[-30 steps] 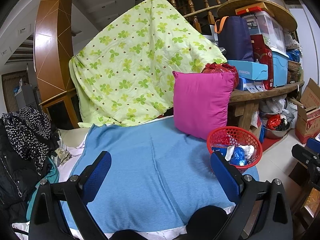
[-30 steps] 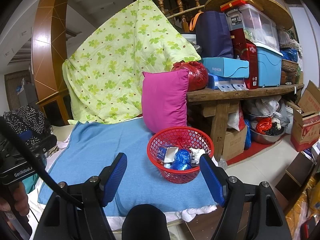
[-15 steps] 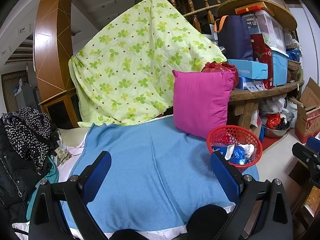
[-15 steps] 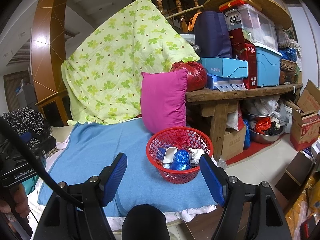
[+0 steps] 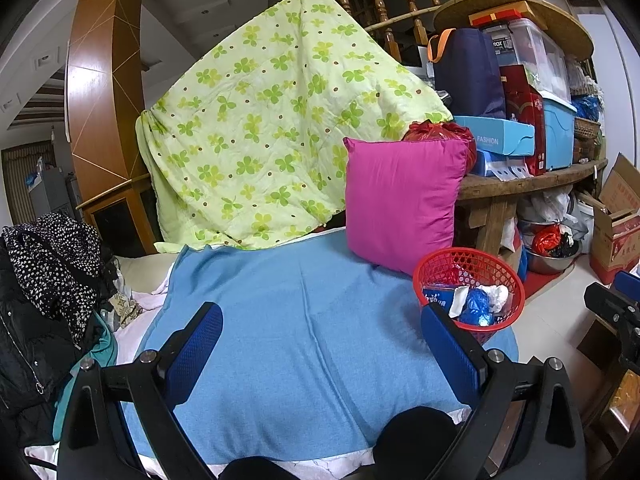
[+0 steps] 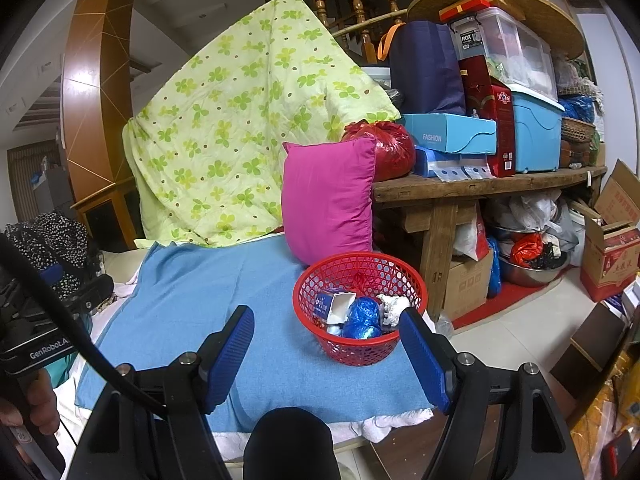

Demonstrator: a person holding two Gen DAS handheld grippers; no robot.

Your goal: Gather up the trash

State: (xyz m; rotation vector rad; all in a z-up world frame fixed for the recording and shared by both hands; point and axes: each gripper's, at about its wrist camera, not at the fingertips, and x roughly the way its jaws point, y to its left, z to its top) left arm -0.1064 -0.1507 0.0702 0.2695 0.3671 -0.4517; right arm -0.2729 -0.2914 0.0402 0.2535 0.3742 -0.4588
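blue blanket [image 6: 208, 300], red basket [image 6: 360, 276], cluttered rm

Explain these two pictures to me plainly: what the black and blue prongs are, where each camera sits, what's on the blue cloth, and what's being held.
No robot here: a person holds a two-finger gripper in each hand, with a fisheye camera on each. One view looks along the left gripper, the other along the right gripper. Both are open and hold nothing. On the blue cloth stands a red basket with trash inside: a blue crumpled wrapper and white scraps. A pink pillow leans behind it.
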